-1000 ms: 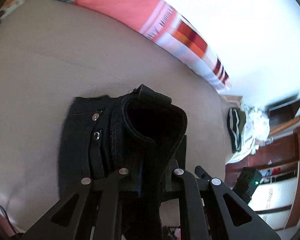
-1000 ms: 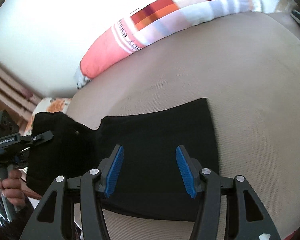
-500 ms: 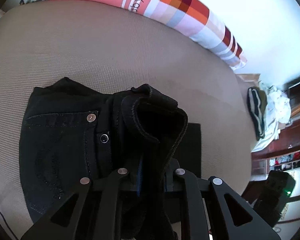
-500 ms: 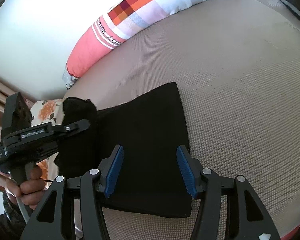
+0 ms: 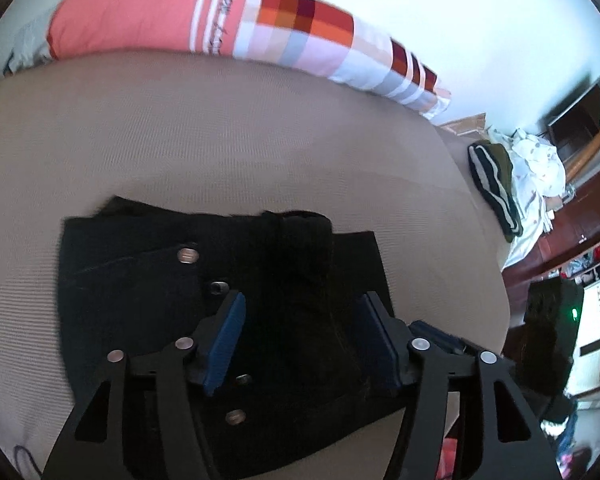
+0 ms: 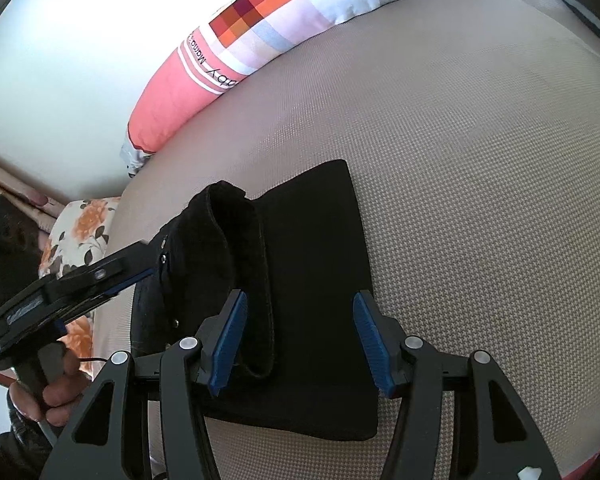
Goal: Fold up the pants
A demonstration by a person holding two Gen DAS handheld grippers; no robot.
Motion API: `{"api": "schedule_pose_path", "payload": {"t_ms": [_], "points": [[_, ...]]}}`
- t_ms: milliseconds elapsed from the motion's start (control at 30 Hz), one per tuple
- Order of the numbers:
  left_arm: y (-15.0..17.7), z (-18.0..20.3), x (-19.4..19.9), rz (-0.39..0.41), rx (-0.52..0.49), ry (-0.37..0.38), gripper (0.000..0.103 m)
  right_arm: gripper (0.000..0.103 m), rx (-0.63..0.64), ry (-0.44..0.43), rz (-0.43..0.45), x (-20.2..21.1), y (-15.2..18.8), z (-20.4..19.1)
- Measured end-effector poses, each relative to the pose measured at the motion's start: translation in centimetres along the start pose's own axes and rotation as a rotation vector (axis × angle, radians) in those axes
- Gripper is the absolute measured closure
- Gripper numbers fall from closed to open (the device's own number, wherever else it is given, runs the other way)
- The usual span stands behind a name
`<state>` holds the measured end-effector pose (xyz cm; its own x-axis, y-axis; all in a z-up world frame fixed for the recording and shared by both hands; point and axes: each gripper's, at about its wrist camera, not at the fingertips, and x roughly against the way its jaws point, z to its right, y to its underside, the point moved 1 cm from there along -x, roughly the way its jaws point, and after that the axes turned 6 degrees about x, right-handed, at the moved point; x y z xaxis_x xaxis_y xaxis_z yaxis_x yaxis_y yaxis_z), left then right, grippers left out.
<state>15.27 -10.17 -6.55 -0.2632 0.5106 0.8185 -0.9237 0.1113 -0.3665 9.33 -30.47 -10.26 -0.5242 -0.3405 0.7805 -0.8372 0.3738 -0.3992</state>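
left wrist view: left gripper point(image 5: 300, 336) opening, released, astride black pants point(image 5: 148, 280); right gripper point(image 6: 298, 340) half-open, empty

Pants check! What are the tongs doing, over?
Left tongs opening, letting go of waistband. Right tongs open, empty, hovering over black pants. Pants folded on bed, waistband flap still sticking up. Nothing blocking.
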Motion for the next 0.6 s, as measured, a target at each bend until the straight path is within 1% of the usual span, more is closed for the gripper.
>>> {"api": "schedule_pose_path", "payload": {"t_ms": [100, 167, 233, 300, 333, 367, 433, 500, 600], "points": [[0.2, -1.7, 2.0, 0.065, -0.022, -0.089, 0.039, 0.049, 0.008, -0.034, -0.012, -0.2, -0.4, -0.2], [0.5, -3.4, 3.5, 0.105, -0.030, -0.153, 0.039, 0.049, 0.013, -0.082, -0.034, -0.6, -0.8, -0.4], [0.7, -5.2, 4.5, 0.126, -0.004, -0.190, 0.039, 0.049, 0.015, -0.157, -0.082, -1.6, -1.4, -0.8], [0.9, -6.9, 5.0, 0.129, 0.022, -0.223, 0.039, 0.049, 0.021, -0.205, -0.106, -2.3, -1.8, -1.1], [1.1, -7.9, 5.3, 0.133, 0.036, -0.239, 0.039, 0.045, 0.029, -0.231, -0.126, -2.9, -2.0, -1.3], [1.4, -9.2, 5.5, 0.138, 0.061, -0.261, 0.039, 0.043, 0.034, -0.249, -0.147, -3.4, -2.2, -1.4], [1.9, -11.0, 5.7, 0.134, 0.102, -0.287, 0.039, 0.043, 0.042, -0.261, -0.177, -4.6, -2.6, -1.6], [2.4, -12.7, 5.6, 0.122, 0.151, -0.289, 0.039, 0.043, 0.061, -0.278, -0.204, -5.6, -2.8, -1.8], [3.2, -14.3, 5.5, 0.110, 0.192, -0.305, 0.039, 0.043, 0.091, -0.263, -0.219, -6.9, -3.2, -1.9]]}}
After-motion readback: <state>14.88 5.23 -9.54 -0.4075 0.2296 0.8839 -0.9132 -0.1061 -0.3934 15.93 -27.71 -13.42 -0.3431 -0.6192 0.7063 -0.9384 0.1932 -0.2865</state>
